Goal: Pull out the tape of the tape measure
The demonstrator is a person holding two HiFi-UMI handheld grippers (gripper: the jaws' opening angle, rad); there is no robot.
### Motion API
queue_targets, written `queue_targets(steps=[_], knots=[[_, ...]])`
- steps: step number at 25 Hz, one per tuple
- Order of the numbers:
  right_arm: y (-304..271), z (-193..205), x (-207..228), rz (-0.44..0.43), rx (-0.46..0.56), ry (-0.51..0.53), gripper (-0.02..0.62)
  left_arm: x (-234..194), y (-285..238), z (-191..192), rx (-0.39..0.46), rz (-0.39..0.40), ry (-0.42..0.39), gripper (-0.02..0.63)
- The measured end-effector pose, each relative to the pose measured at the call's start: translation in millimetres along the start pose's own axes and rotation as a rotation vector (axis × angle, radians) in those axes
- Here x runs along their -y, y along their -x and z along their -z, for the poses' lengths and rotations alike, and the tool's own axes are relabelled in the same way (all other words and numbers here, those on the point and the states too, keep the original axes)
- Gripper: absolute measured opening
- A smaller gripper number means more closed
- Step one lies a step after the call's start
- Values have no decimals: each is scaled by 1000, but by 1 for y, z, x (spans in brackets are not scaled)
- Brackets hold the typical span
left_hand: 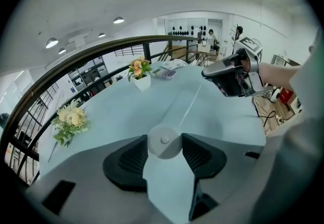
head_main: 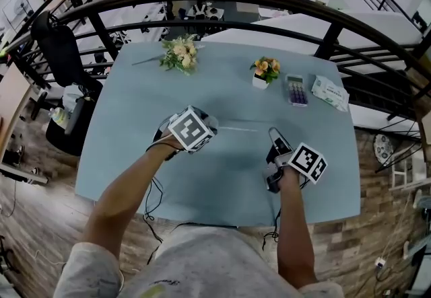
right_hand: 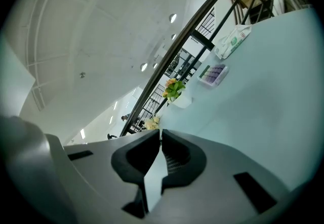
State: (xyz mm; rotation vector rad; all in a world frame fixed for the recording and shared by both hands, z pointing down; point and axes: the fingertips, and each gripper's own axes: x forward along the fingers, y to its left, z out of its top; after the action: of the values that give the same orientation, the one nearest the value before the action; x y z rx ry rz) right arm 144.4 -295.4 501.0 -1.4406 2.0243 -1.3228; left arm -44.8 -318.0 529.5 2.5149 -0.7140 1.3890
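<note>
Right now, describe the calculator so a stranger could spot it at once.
Start at the pale blue table and go to its far right part. There the calculator lies flat between a small white flower pot and a white packet; it alone has rows of purple keys.

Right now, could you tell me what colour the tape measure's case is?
The case is pale grey; the left gripper view shows it best.
</note>
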Motion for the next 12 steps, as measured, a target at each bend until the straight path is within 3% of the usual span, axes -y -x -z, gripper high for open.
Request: queue_targets(steps=[12], knots=[[-18,23,8,49,-47,36,20,4,-20,4,-6,27,-18,212]])
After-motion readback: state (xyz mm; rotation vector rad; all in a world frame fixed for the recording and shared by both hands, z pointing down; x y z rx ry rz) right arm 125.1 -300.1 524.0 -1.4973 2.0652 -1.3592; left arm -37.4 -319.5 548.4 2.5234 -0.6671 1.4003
